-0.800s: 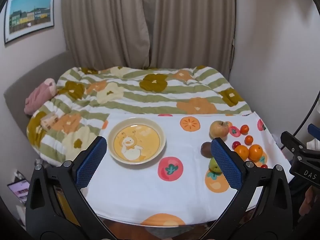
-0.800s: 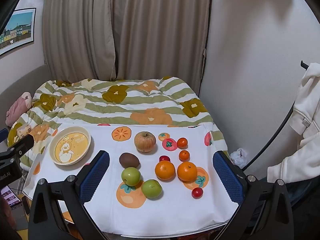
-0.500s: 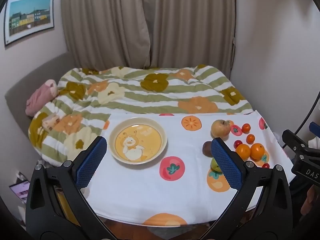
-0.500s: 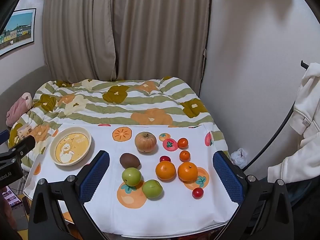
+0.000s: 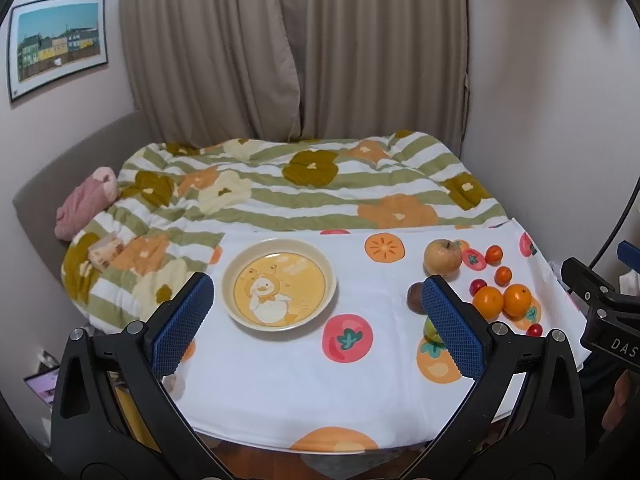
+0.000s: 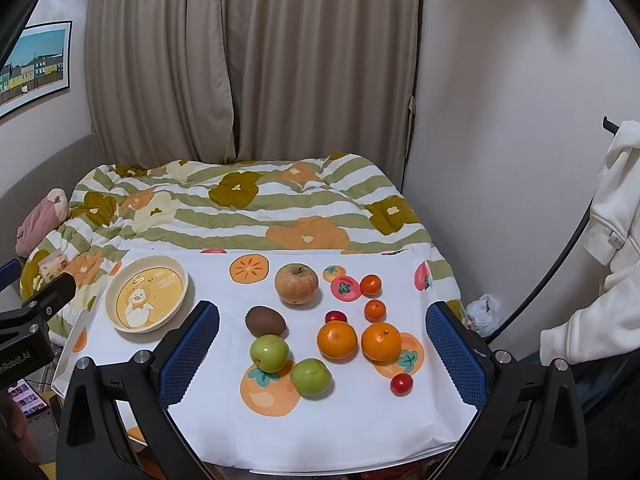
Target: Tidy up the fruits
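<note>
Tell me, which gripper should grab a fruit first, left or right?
Probably the right gripper. It is open and looks straight at the fruit: green apples, oranges and kiwi lie between its fingers. The left gripper, also open, faces the empty plate.

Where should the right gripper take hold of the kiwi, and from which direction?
Probably across the short middle of the kiwi, coming down from above. It lies on its side, long axis running left-right on the tablecloth, so its narrow waist suits the open jaws of the right gripper. A green apple sits close in front, making a low frontal approach awkward.
</note>
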{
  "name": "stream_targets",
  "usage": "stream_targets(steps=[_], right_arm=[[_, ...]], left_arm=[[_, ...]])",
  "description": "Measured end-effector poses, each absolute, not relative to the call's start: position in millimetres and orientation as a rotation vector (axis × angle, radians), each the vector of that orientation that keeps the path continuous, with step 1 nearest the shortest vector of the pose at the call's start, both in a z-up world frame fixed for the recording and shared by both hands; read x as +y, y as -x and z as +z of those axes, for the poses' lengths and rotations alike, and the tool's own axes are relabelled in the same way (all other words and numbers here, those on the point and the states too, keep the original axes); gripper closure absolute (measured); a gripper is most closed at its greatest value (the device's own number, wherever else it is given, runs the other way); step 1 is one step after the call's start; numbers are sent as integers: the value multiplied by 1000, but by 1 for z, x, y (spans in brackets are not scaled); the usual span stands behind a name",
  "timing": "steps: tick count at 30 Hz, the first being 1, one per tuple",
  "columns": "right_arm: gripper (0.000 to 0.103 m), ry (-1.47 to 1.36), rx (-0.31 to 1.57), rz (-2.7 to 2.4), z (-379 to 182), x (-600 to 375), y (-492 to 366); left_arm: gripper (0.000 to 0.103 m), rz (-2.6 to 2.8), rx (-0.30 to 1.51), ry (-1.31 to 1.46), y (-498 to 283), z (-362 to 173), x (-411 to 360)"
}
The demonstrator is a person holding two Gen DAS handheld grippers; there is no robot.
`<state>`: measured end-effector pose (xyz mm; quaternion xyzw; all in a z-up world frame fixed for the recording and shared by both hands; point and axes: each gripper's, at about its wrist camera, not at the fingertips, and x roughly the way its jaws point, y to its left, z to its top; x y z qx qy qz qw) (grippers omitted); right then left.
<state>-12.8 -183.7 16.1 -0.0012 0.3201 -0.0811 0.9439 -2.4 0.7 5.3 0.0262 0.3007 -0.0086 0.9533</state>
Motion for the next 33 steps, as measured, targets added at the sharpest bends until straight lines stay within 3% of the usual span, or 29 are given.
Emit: stream_targets(steps=[33], right_arm=[[0, -9, 656, -171, 20, -183, 15]], left_arm=[[0, -6, 597, -68, 5, 9, -3]])
